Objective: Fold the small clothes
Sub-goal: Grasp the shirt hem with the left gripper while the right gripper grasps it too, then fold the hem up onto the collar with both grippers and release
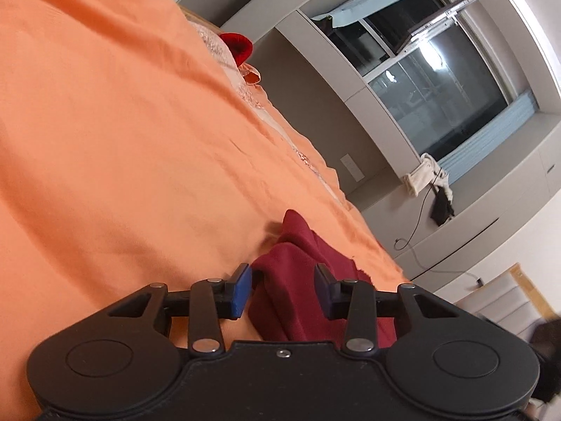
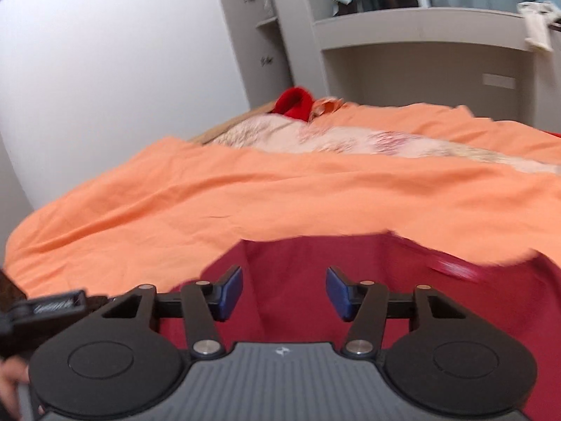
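Step in hand, as I judge it: taking hold of the dark red garment to start a fold; nothing is gripped yet.

Left gripper: jaws about half apart; a bunched ridge of the garment runs up between the fingers, pads not visibly pressing on it; orange sheet lies ahead and to the left of the left fingertip; the bed's edge falls away to the right of the right one.

Right gripper: jaws about half apart, nothing clamped; garment spread flat under and ahead of both fingers, its far hem just past the tips; a blurred brighter red trim sits to the right of the right finger.

Next move, my guess: each gripper needs to close on an edge or corner of the cloth alone, without catching the sheet beneath, then lift together.

Materials: garment is soft matte knit, limp, creases easily; sheet is thin woven cotton, wrinkled; pads are blue, rubbery-looking; gripper links are hard black plastic.
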A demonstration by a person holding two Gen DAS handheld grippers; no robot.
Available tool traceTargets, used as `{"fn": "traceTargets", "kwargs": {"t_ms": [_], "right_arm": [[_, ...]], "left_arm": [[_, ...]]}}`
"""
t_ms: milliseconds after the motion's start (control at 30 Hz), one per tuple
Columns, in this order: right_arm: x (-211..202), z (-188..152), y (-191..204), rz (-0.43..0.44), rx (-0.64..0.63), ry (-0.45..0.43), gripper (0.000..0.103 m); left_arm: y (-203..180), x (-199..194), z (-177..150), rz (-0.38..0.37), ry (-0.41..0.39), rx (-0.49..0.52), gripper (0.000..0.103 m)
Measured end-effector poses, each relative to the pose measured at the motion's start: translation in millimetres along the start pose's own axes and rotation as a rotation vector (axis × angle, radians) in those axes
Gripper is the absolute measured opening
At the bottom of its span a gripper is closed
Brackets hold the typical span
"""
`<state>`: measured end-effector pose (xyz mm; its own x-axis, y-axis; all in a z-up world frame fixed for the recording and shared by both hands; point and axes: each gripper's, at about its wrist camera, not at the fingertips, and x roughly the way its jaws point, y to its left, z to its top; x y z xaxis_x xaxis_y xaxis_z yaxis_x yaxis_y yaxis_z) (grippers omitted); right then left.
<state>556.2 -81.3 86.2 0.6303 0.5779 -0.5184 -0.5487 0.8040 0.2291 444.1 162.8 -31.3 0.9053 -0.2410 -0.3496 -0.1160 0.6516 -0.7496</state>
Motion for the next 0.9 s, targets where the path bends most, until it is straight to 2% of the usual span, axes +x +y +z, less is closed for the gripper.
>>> {"fn": "traceTargets", "kwargs": {"t_ms": [133, 233, 267, 300, 333, 400, 500, 633, 767, 900], "right_arm": [[51.2, 11.3, 17.7, 0.073, 0.050, 0.049, 0.057], [77.6, 14.2, 27.7, 0.089, 0.058, 0.084, 0.054], [83.6, 14.8, 31.4, 0.089, 0.051, 0.093, 0.050], [89.7, 15.7, 33.7, 0.089, 0.045, 0.105, 0.037], [95.0, 15.1, 35.3, 0.087, 0.040, 0.119, 0.021], [100.3, 11.8, 38.0, 0.063, 0.024, 0.137, 0.007], [97.4, 8.0, 42.5, 0.042, -0.003, 0.092, 0.002], [86.0, 12.5, 36.0, 0.005, 0.031, 0.001, 0.002], [92.2, 8.9, 40.5, 0.002, 0.017, 0.002, 0.006], [83.5, 7.9, 39.0, 0.005, 0.033, 0.004, 0.047]], "left_arm": [[8.5, 10.0, 7.3, -0.016, 0.003, -0.069, 0.041], [11.7, 13.1, 8.7, -0.029, 0.012, -0.101, 0.038], [12.0, 14.7, 8.8, -0.024, 0.017, -0.102, 0.028], [11.5, 16.2, 10.1, -0.020, 0.029, -0.101, 0.014], [11.5, 17.6, 9.5, -0.019, 0.039, -0.099, 0.007], [10.6, 18.7, 8.4, -0.002, 0.045, -0.092, 0.004], [7.2, 15.7, 10.0, 0.037, 0.037, -0.073, 0.003], [5.2, 7.9, 10.2, 0.123, 0.017, -0.048, 0.002], [6.8, 5.1, 11.8, 0.139, 0.017, -0.060, 0.002], [7.0, 4.9, 13.7, 0.145, 0.046, -0.068, 0.007]]}}
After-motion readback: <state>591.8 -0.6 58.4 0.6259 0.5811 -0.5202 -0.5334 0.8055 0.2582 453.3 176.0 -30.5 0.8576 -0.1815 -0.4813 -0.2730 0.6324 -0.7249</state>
